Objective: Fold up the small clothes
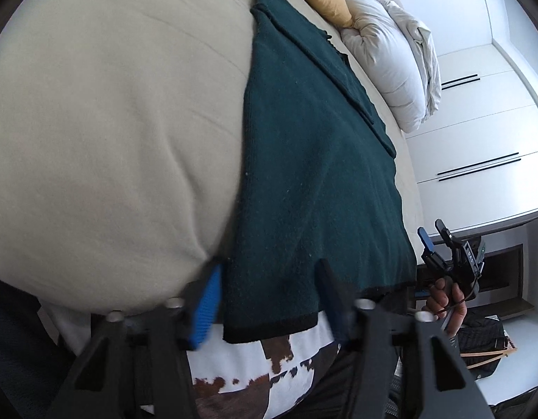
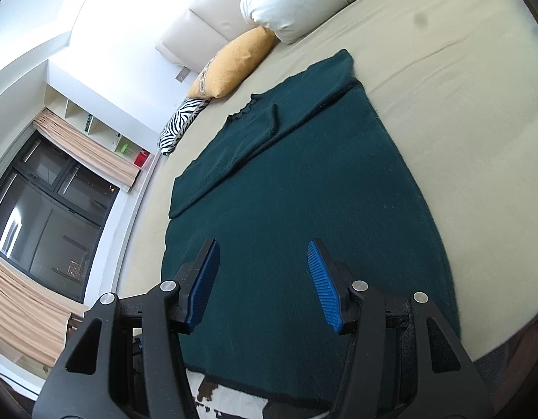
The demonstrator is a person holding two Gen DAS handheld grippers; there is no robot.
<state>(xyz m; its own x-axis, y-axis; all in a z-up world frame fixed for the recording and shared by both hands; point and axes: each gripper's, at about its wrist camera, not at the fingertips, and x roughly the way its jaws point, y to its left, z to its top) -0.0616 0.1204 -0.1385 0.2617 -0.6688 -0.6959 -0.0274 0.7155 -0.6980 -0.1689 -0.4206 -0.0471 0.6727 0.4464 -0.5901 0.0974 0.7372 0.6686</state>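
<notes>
sweater (image 1: 304,146) lies flat at the near edge of the bed (image 1: 94,122), sleeves folded in; your left gripper (image 1: 269,300) gapes, empty, at its hem. right view: right gripper (image 2: 263,286) wide open, holding nothing; body folds remain.

No text, label, brand, number or sign can be read in either view; the small black device (image 1: 469,255) mounted on the far tool in the left wrist view carries faint light marks, too small and blurred to make out
</notes>
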